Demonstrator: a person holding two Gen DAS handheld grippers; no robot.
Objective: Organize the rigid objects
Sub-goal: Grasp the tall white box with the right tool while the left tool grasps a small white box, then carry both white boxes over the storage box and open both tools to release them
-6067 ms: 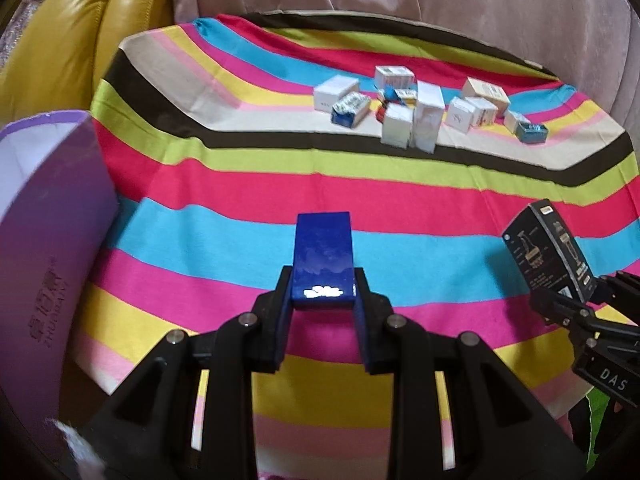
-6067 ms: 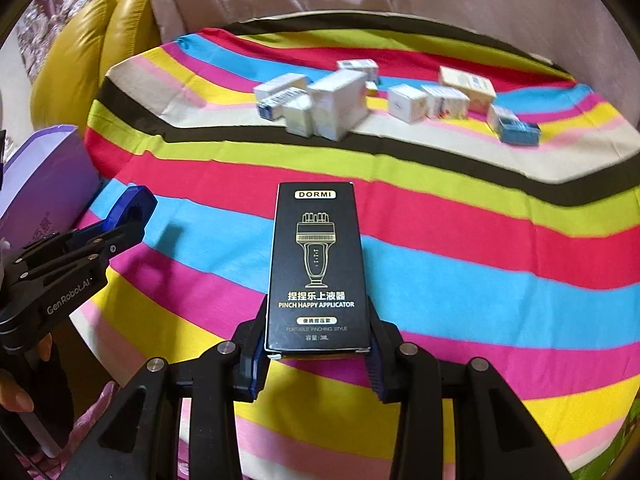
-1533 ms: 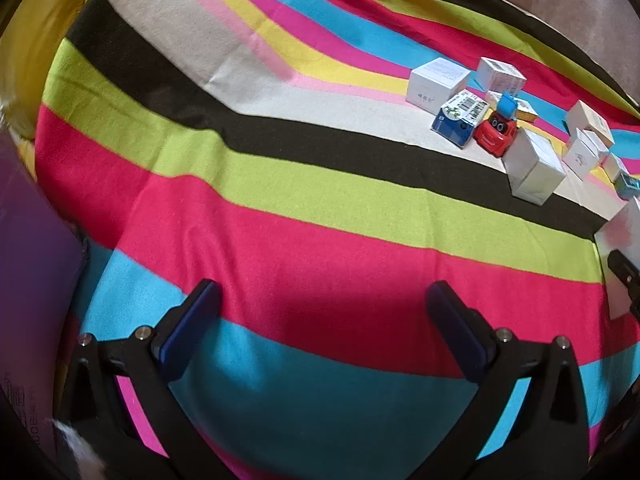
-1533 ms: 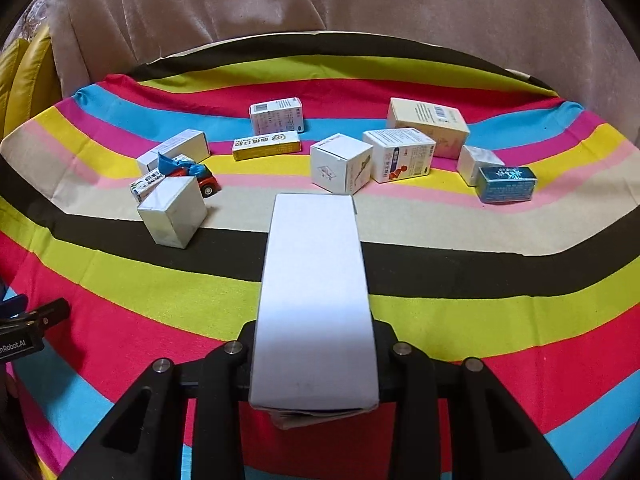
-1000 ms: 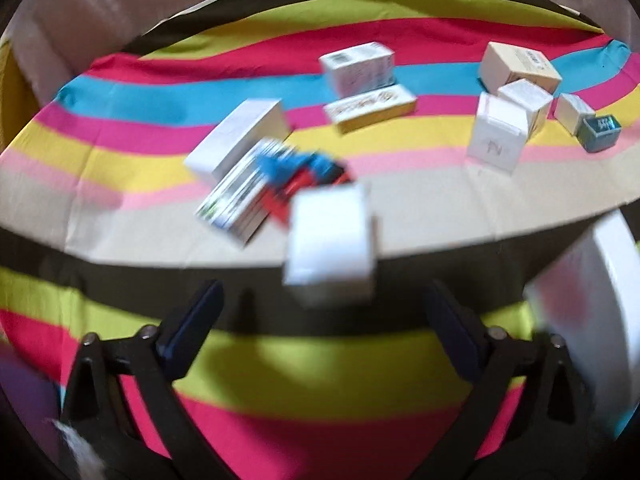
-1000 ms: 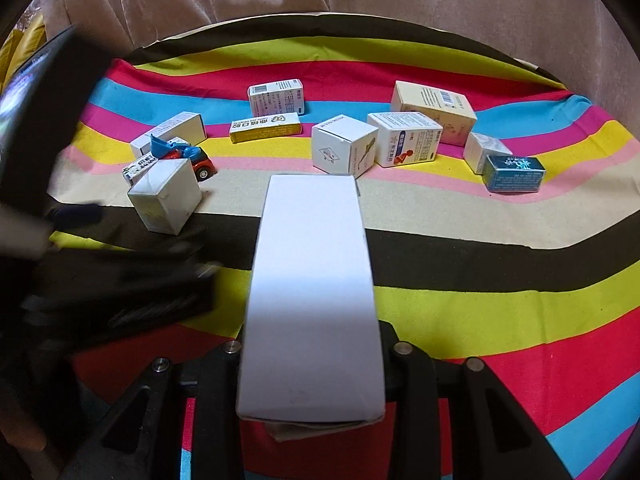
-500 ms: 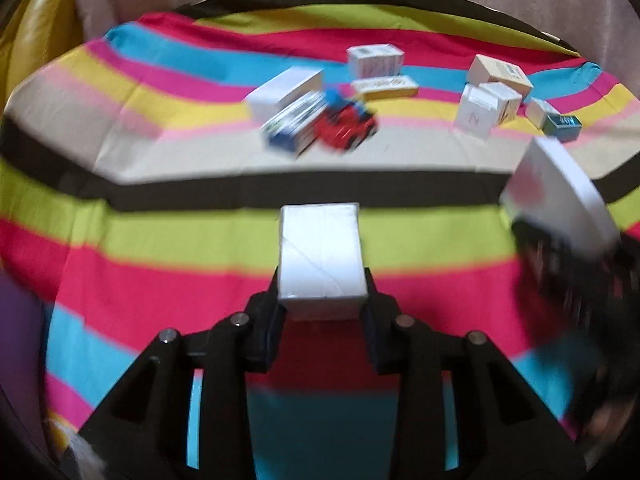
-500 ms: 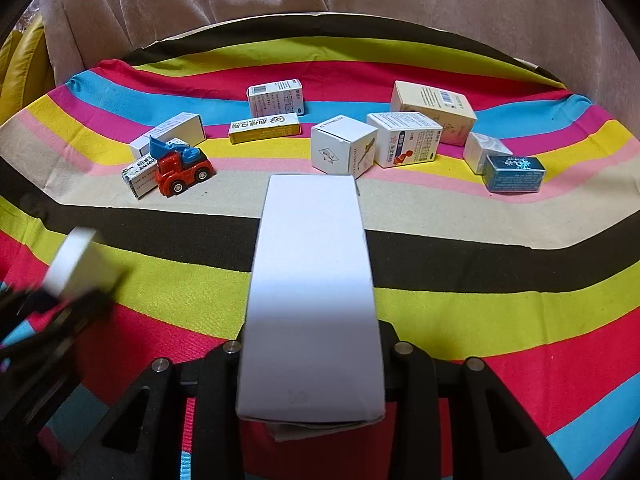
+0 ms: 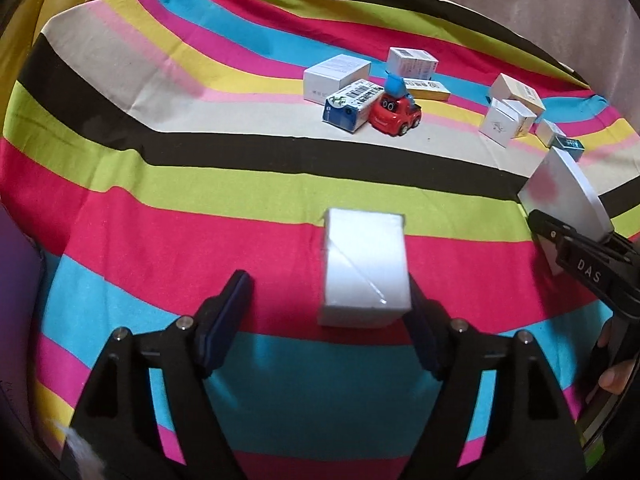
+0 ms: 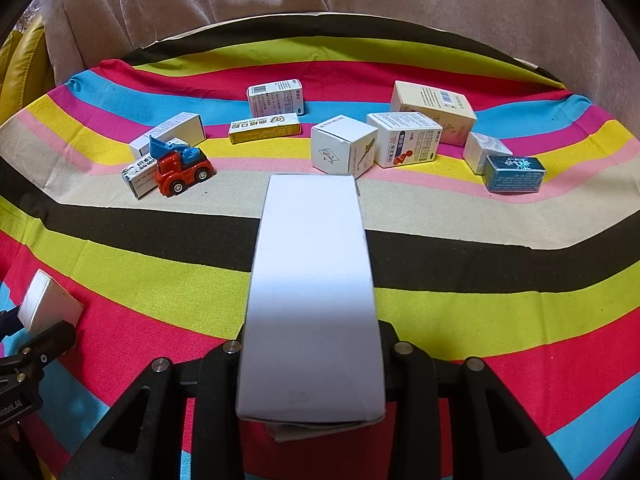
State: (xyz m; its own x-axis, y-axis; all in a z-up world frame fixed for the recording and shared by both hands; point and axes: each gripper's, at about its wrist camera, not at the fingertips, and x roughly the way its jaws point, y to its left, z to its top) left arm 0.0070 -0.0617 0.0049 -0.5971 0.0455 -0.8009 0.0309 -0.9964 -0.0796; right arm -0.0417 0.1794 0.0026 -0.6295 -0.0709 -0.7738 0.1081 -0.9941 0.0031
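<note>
Step in hand, I'd say: left tongs (image 9: 326, 312) letting go of the small white box (image 9: 365, 270). Jaws have just been opening; they now stand apart w/ the box between them, its right side against or just beside the right pad, left pad (image 9: 224, 316) clear. Can't tell whether it rests on the striped cloth (image 9: 160, 208) or hangs just above. Right tongs (image 10: 312, 354) are clamped on the long white box (image 10: 312, 292), held over the cloth in front of the box cluster. Next move prob. calls for the left to pull back without nudging the small box, then place the long box. Left view alone shows the open jaws and a purple bin (image 9: 16, 280) at left edge; right view shows more of the back row, e.g. the dark blue box (image 10: 514, 174) and toy truck (image 10: 180, 166) side-on.
</note>
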